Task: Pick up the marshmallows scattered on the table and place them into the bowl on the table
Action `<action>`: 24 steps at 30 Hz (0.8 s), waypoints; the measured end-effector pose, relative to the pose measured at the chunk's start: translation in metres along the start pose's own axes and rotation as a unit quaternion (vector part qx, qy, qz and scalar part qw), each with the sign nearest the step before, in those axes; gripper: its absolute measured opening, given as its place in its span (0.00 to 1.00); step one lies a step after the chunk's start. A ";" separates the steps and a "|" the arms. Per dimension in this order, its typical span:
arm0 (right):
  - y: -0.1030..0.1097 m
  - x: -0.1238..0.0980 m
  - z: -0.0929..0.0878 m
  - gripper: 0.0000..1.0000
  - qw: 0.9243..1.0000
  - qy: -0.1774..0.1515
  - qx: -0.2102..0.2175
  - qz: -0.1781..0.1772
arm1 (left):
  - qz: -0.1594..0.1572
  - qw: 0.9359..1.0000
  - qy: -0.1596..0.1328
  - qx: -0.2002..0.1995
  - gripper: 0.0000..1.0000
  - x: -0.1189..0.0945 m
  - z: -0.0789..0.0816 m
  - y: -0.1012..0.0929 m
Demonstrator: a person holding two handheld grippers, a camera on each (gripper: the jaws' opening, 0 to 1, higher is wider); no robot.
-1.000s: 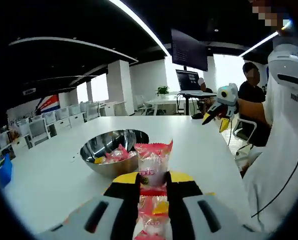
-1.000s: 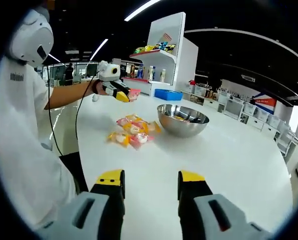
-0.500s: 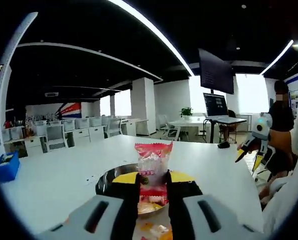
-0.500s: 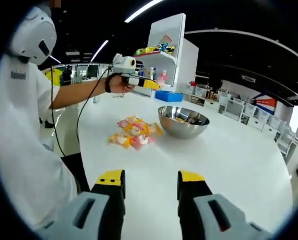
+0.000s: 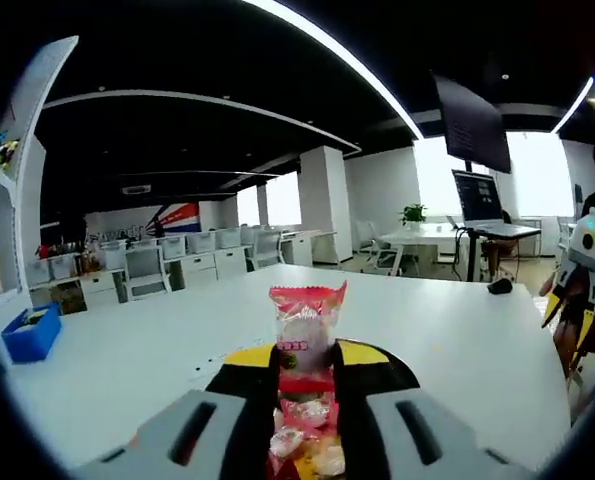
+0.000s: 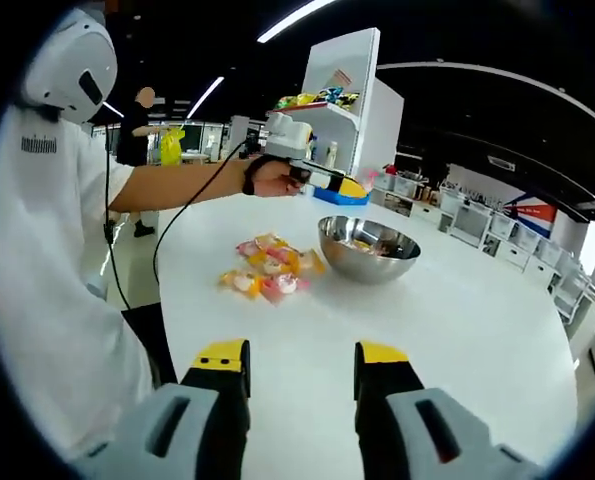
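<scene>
Left gripper (image 5: 305, 375) jaws clamped on marshmallow packet (image 5: 304, 330) above bowl (image 6: 367, 247); right gripper (image 6: 301, 368) jaws wide, empty, over counter (image 6: 457, 320).

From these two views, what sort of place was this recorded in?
Most likely an open-plan office or demo space: rows of desks with chairs, a large hanging monitor, a white display shelf of packaged goods, and a long white table.

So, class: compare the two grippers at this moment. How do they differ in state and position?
The left gripper is shut on a marshmallow packet; the right gripper is open with nothing between its jaws. In the right gripper view the left gripper is held up above the bowl, while the right gripper sits low over the table, back from the packet pile. Both have yellow-tipped black jaws.
</scene>
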State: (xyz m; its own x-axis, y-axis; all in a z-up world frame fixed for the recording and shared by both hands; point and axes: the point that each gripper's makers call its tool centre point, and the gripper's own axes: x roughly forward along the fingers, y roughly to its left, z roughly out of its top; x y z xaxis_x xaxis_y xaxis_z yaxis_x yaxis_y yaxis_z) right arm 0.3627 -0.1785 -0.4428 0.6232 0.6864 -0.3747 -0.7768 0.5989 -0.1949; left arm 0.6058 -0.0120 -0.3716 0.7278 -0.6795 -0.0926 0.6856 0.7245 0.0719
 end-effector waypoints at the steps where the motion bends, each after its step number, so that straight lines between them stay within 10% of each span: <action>1: 0.000 -0.001 -0.001 0.41 1.000 0.001 -0.001 0.000 | 0.001 1.000 0.000 -0.002 0.23 0.002 0.000 -0.002; 14: -0.003 -0.010 0.003 0.41 1.000 0.003 -0.002 -0.010 | 0.014 0.999 0.025 0.028 0.46 0.003 -0.014 -0.007; 24: 0.001 0.000 0.005 0.41 1.000 -0.001 -0.007 0.002 | 0.012 0.999 0.014 0.027 0.46 -0.025 -0.004 -0.007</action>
State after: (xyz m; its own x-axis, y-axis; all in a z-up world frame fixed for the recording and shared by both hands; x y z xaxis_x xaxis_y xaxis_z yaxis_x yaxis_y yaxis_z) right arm 0.3623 -0.1758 -0.4381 0.6208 0.6894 -0.3732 -0.7801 0.5904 -0.2070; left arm 0.5832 0.0004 -0.3737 0.7437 -0.6582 -0.1169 0.6685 0.7327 0.1276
